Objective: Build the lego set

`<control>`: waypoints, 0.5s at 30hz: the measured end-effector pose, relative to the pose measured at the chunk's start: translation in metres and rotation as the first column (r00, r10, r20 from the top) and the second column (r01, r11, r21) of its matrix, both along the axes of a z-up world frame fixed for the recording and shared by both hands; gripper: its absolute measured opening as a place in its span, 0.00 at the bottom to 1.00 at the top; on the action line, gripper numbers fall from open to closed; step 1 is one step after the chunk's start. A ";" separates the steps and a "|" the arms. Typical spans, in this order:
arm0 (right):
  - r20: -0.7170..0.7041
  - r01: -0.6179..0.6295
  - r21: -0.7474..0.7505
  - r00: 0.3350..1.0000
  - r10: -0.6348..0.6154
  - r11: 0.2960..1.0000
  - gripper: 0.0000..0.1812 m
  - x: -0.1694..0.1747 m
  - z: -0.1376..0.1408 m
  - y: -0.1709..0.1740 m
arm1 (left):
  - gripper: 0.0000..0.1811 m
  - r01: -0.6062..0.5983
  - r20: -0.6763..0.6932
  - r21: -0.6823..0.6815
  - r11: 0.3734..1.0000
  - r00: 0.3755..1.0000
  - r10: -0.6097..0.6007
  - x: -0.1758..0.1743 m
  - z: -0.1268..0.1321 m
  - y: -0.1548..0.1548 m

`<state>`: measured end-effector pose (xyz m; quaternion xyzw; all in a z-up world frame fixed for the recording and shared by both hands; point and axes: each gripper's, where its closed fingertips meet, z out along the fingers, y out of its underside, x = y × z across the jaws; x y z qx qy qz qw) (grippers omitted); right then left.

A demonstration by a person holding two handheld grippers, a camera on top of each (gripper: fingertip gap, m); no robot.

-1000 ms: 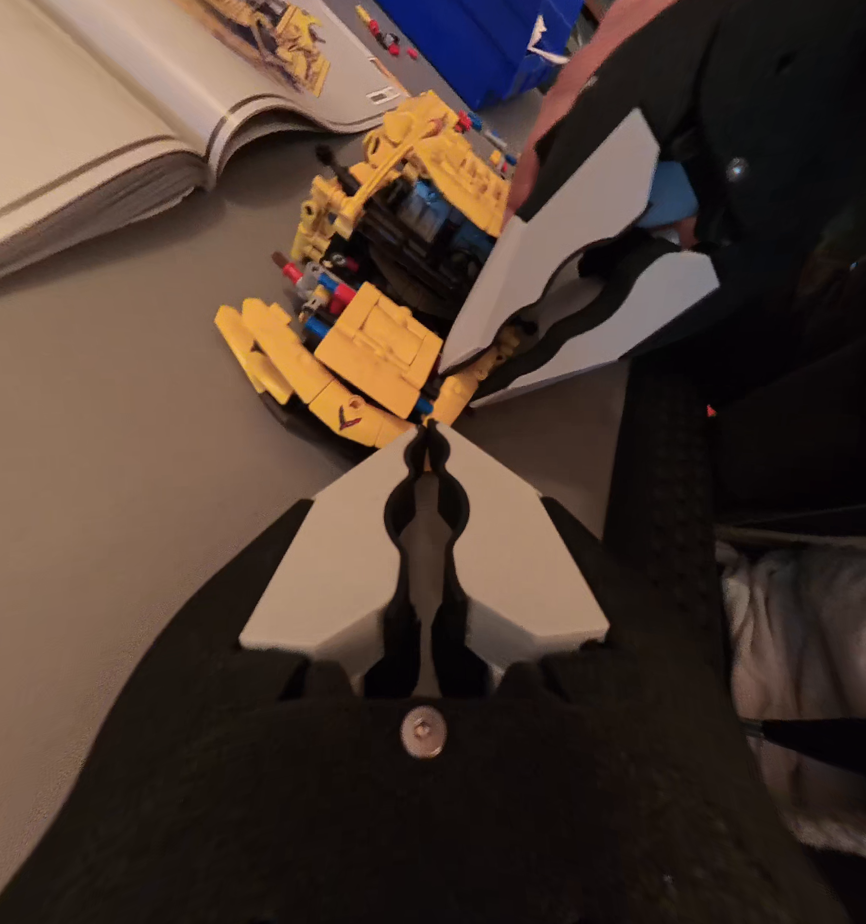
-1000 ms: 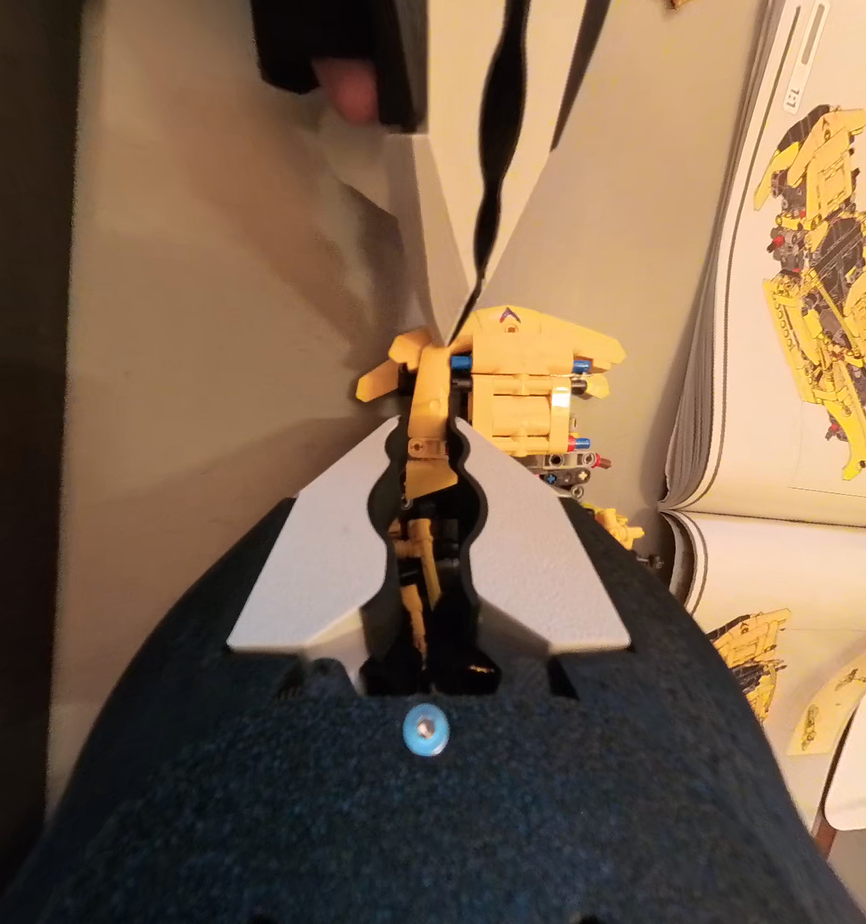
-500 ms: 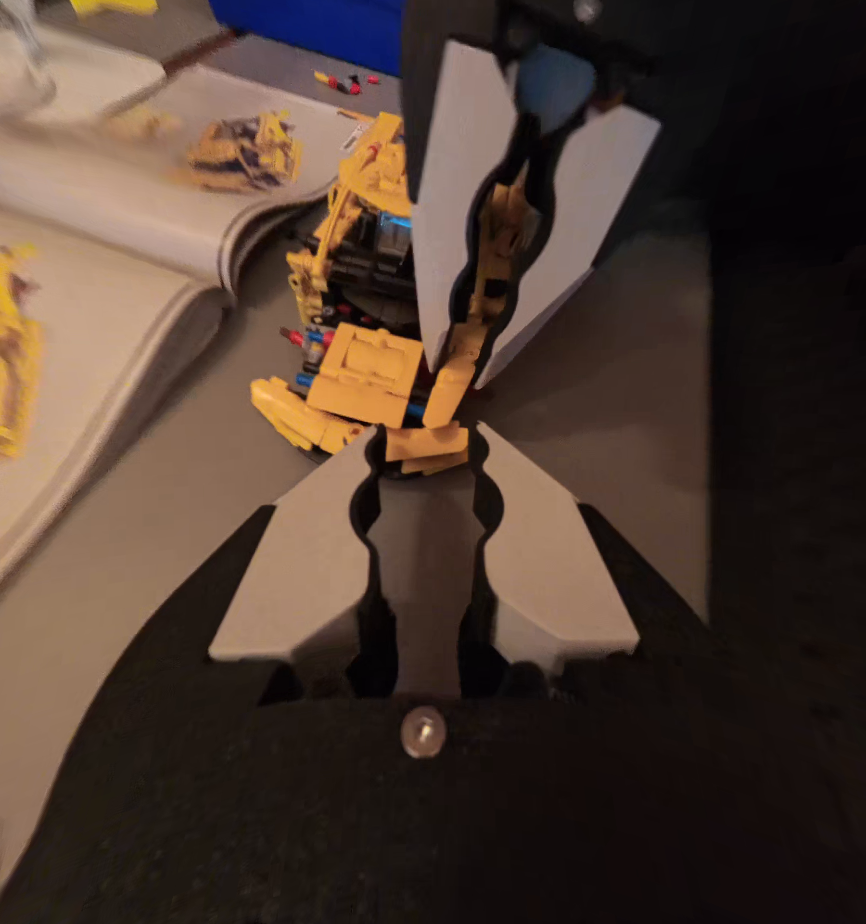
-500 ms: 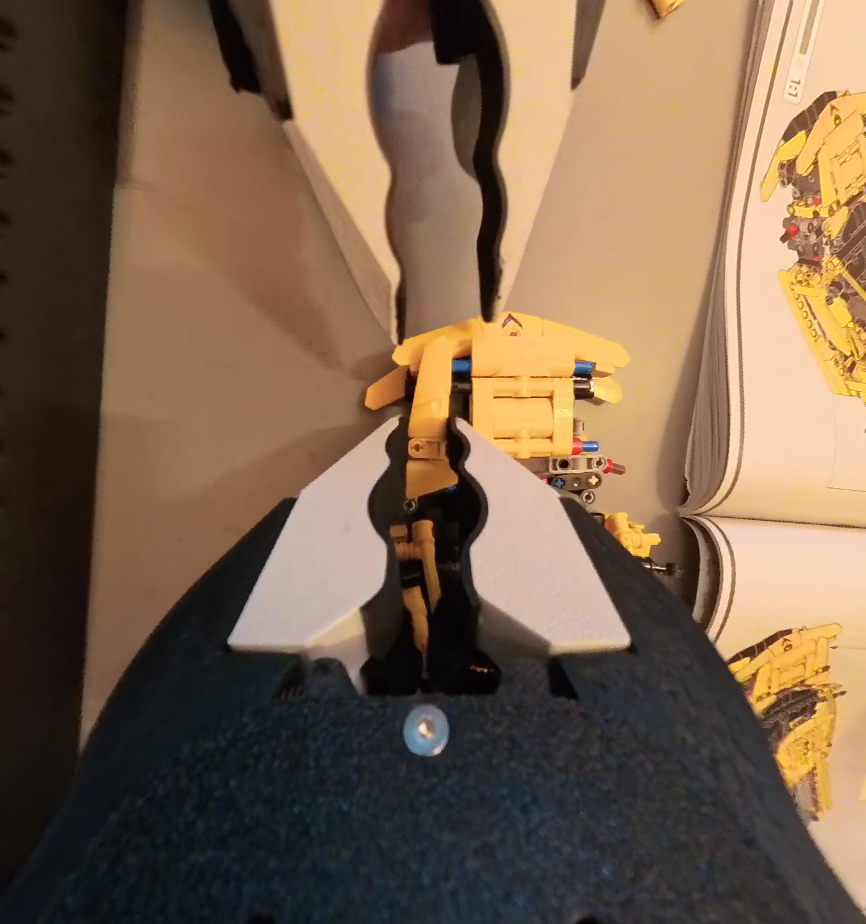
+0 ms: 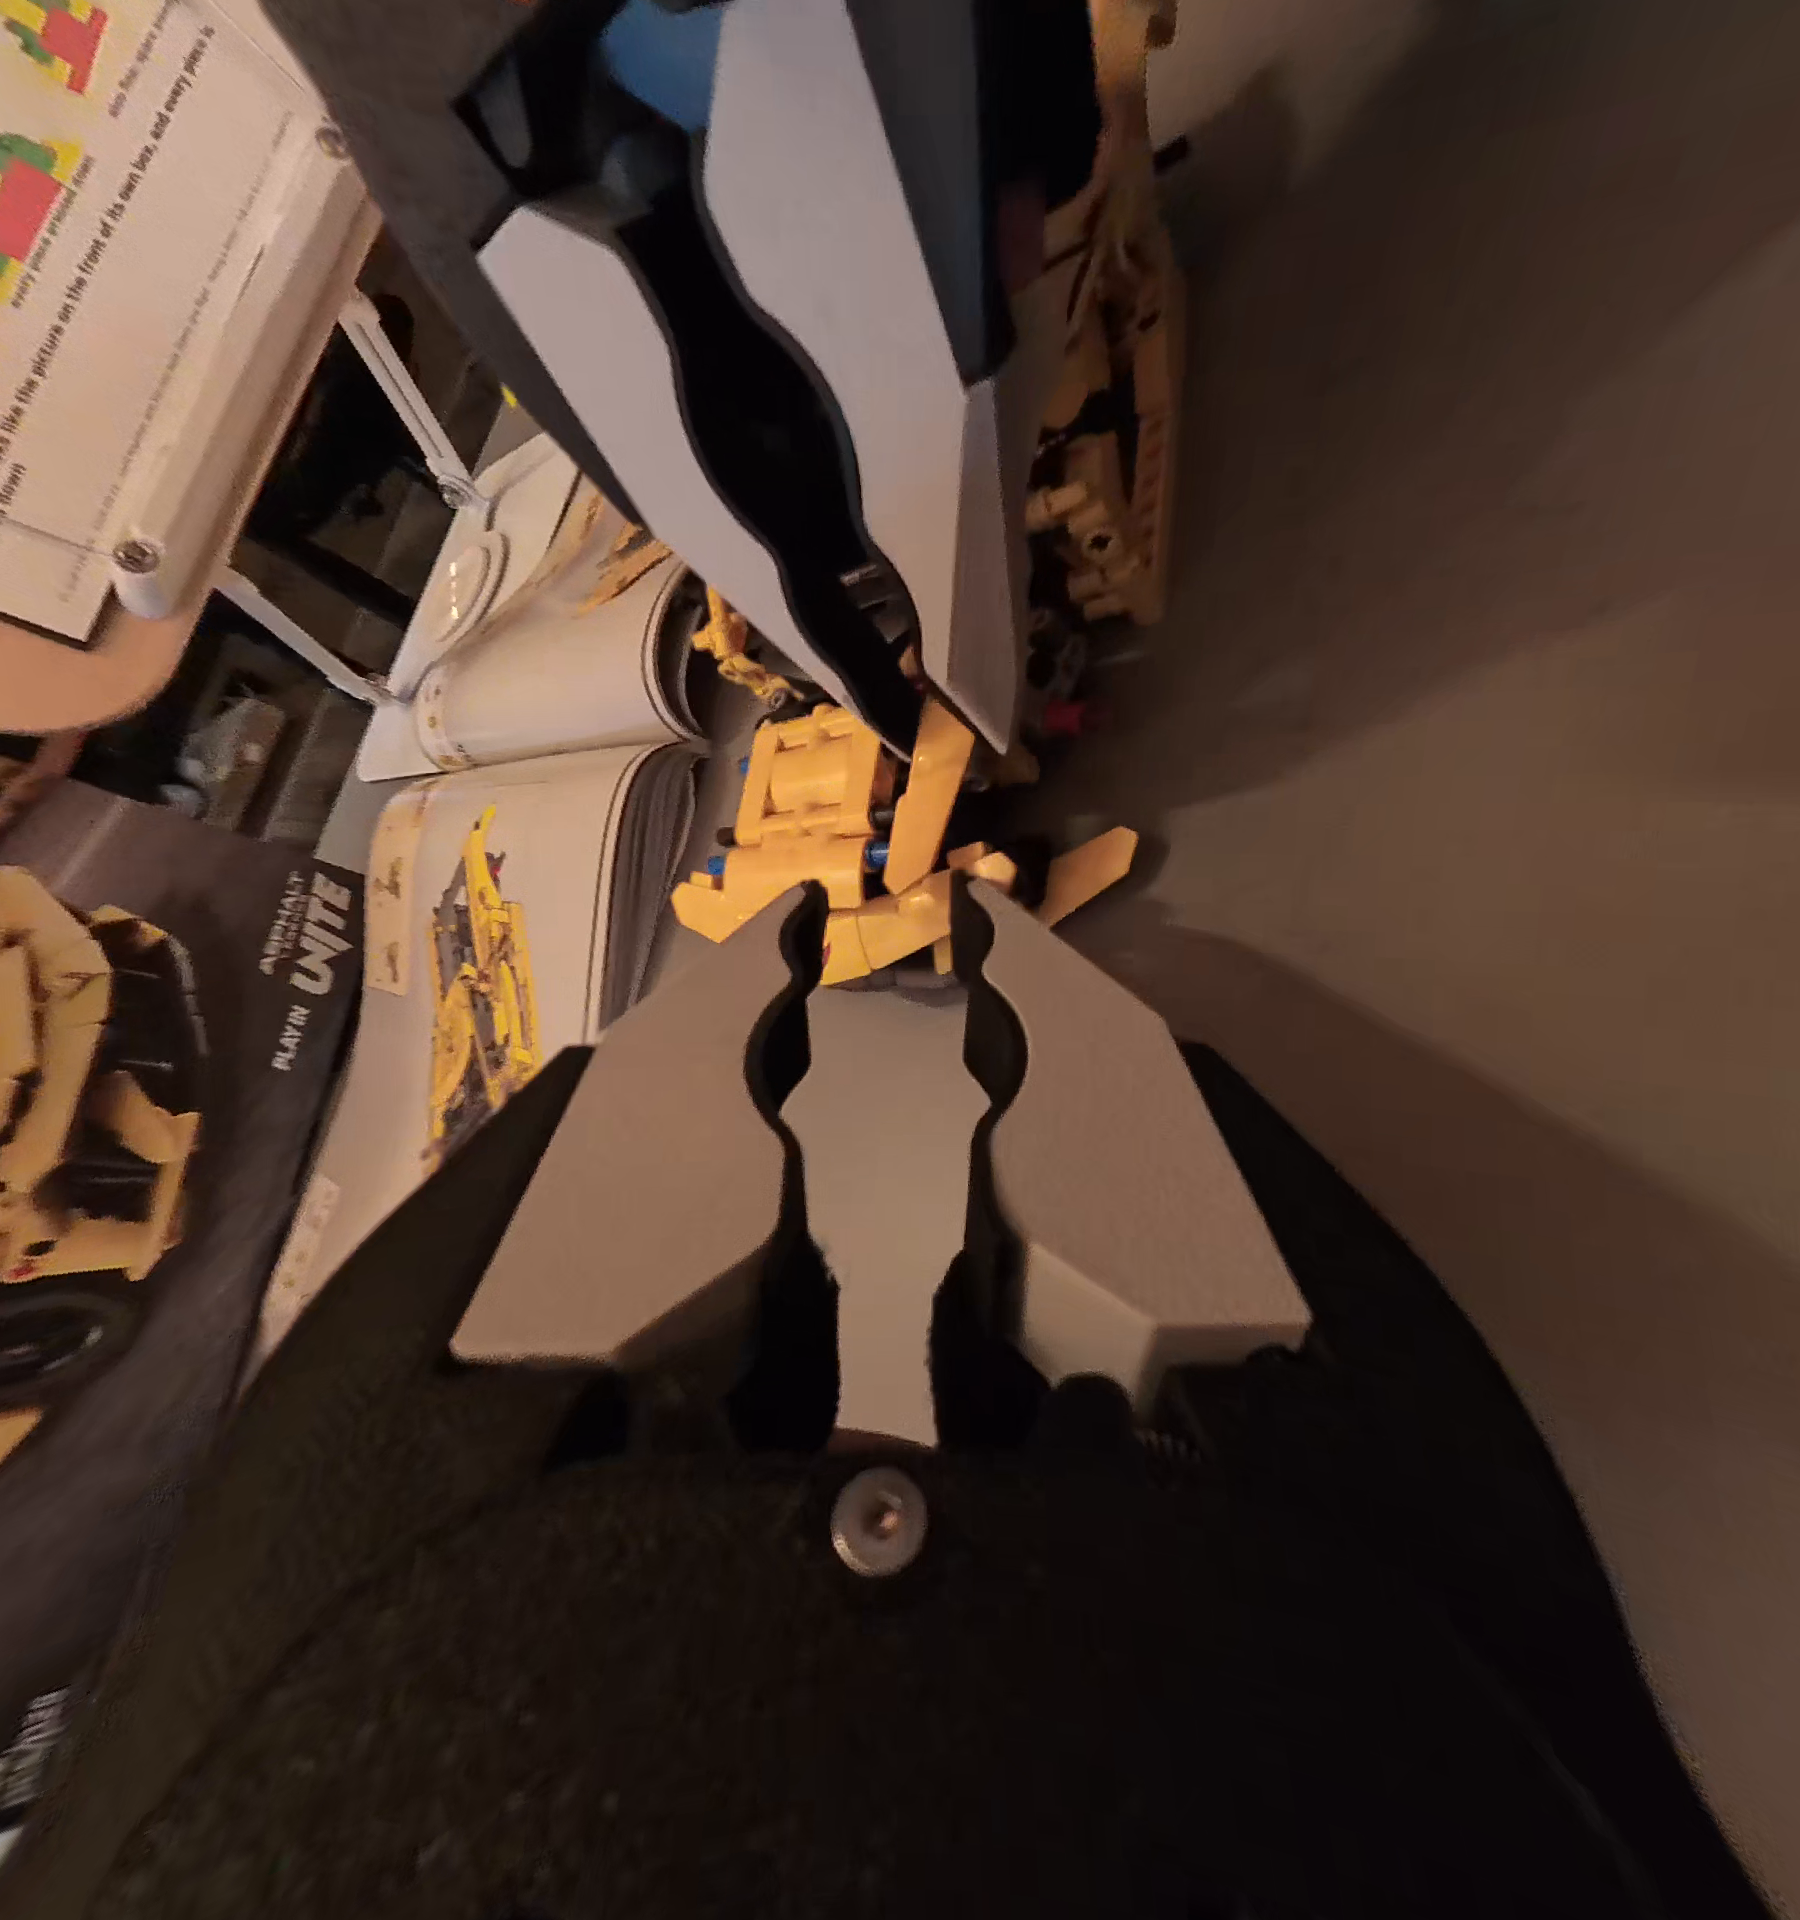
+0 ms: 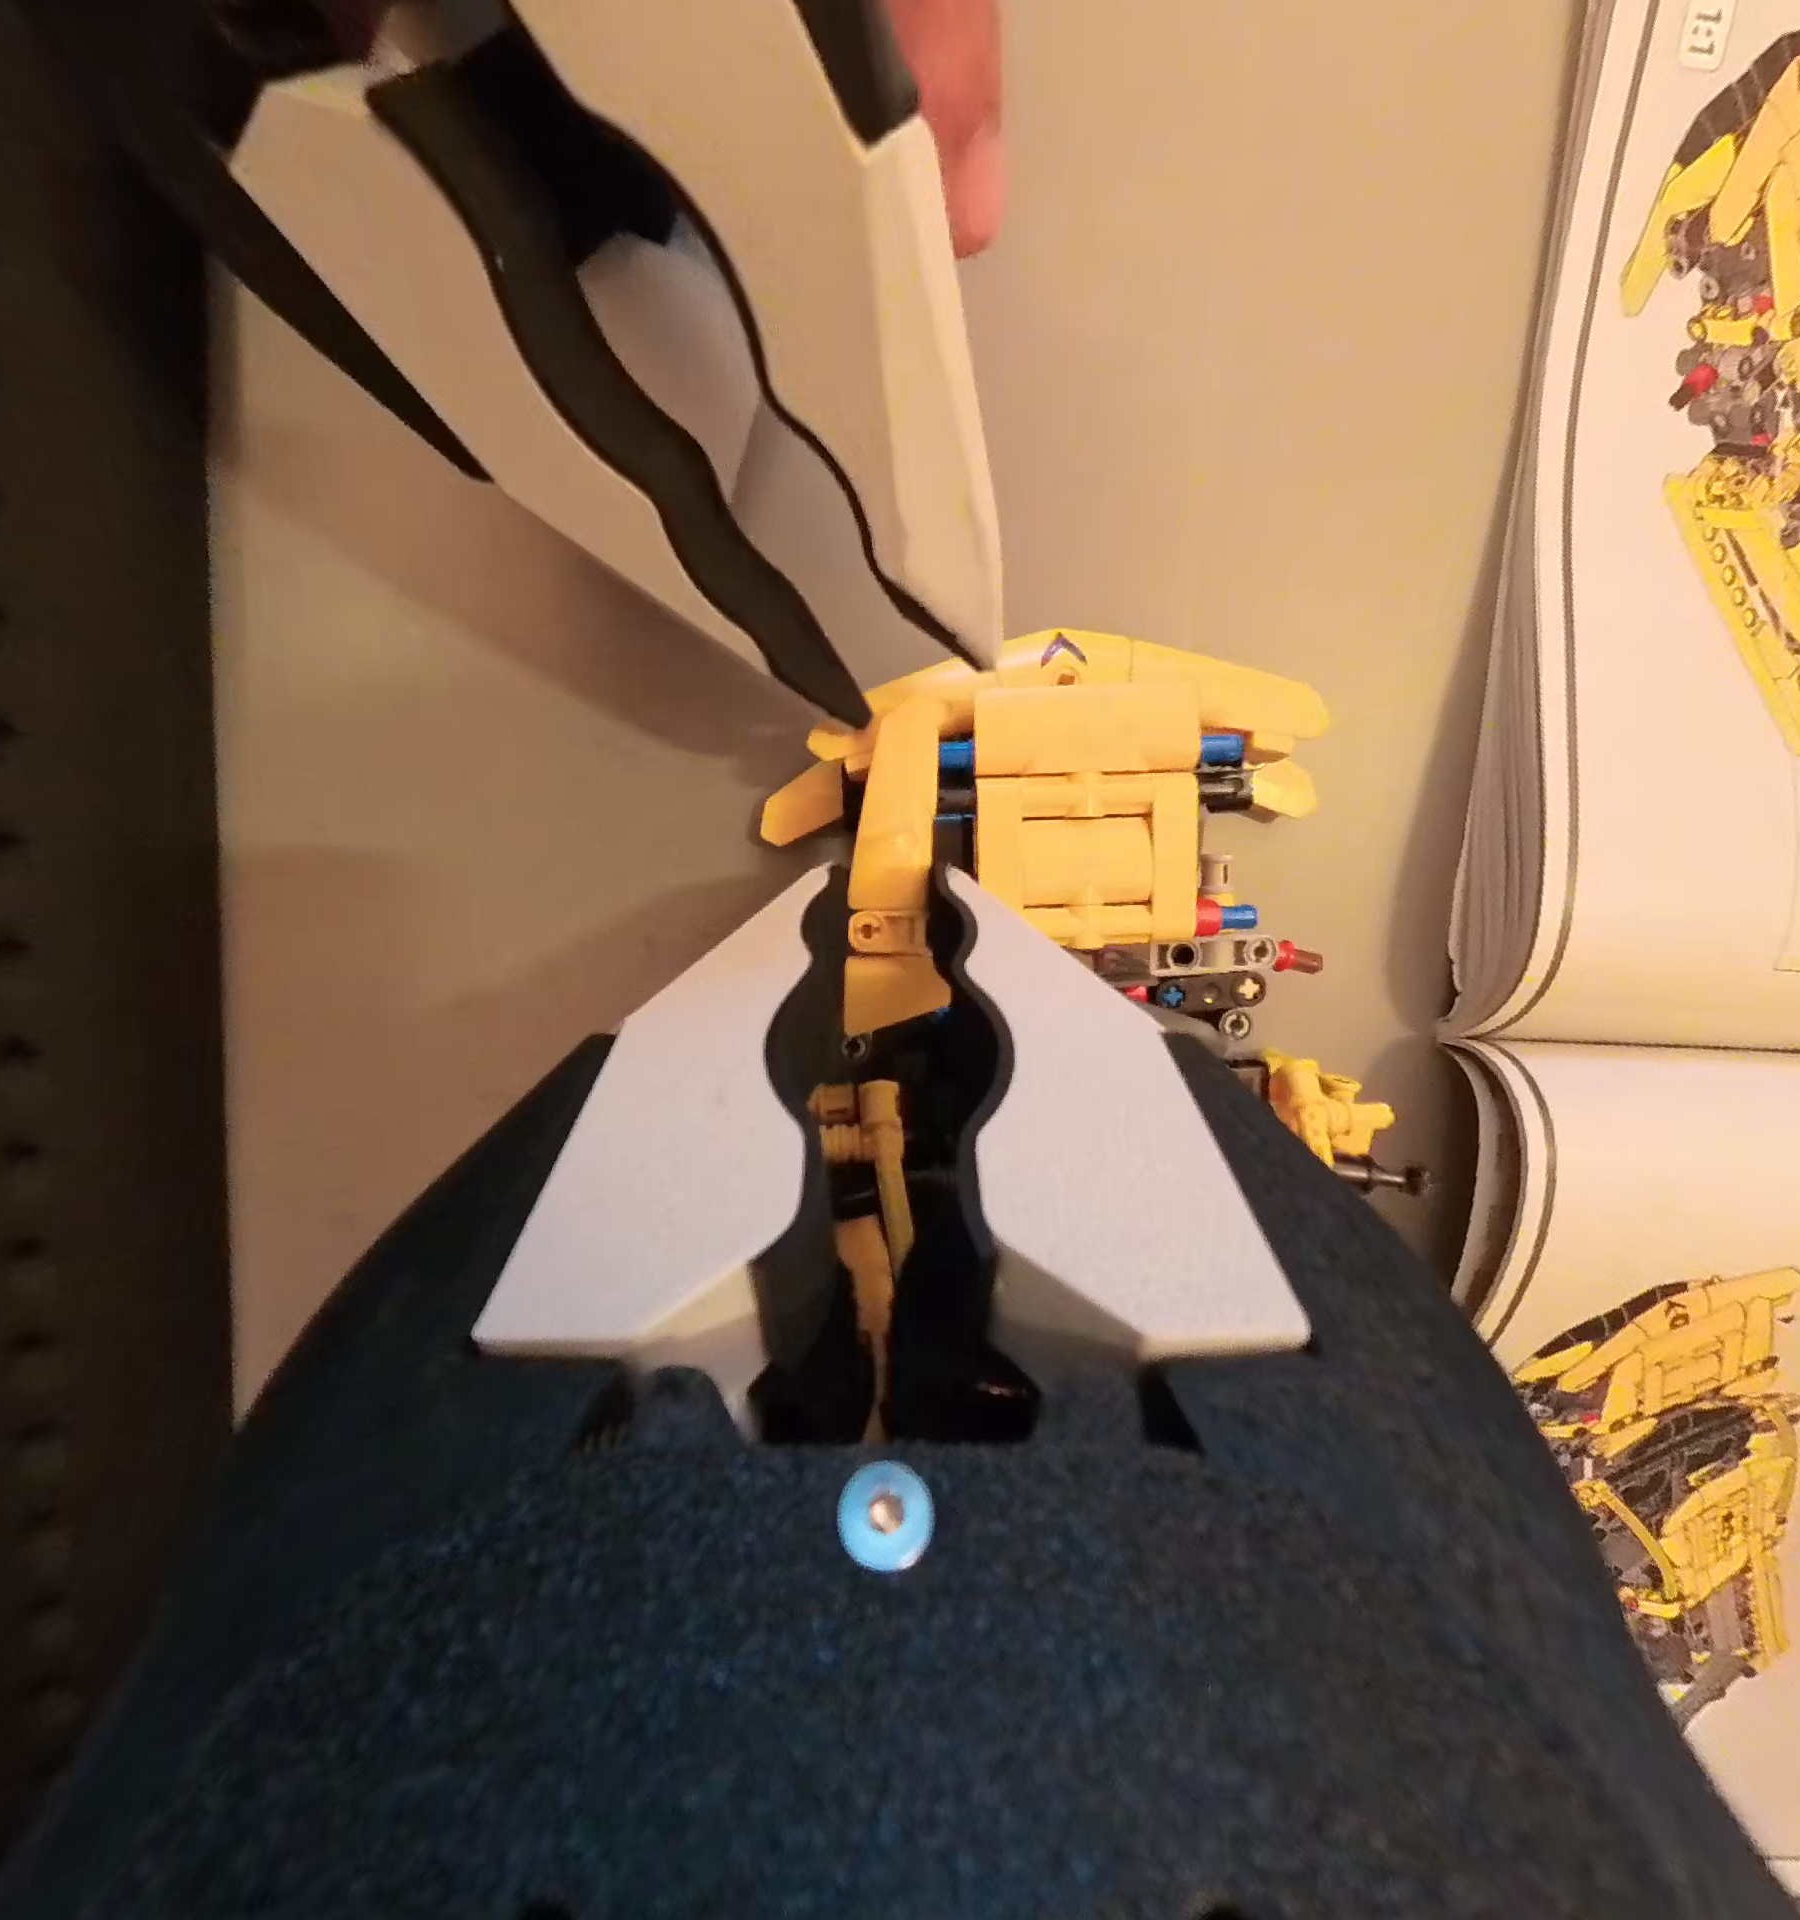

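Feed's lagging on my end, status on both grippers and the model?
Right gripper shut on yellow model. Left gripper open, fingers at the model's front edge, not gripping. Open instruction book close beside; nothing blocking.

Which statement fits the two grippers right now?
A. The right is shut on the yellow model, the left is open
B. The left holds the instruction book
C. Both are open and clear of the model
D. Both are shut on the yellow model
A: the right gripper has its jaws closed on a yellow beam of the Lego model, while the left gripper has a wide gap between its jaws at the model's front.
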<state>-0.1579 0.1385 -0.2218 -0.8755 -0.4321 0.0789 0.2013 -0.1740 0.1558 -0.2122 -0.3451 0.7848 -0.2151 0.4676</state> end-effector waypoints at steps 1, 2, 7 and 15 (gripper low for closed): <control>0.005 -0.002 -0.004 1.000 0.002 1.000 0.08 0.000 0.000 0.000 | 0.12 -0.004 0.003 0.038 0.999 1.000 0.004 0.001 -0.001 0.001; 0.009 -0.002 -0.006 1.000 0.002 1.000 0.08 0.000 0.000 0.000 | 0.11 -0.010 0.012 0.078 0.997 1.000 0.009 0.002 -0.001 0.003; 0.003 0.010 -0.006 1.000 -0.010 1.000 0.08 0.002 0.000 0.004 | 0.10 -0.005 0.010 0.296 0.955 1.000 0.002 0.003 -0.001 0.005; -0.032 0.011 0.000 0.999 -0.011 1.000 0.08 0.002 0.001 0.006 | 0.06 0.056 0.000 0.588 0.807 0.998 -0.069 0.007 -0.005 0.011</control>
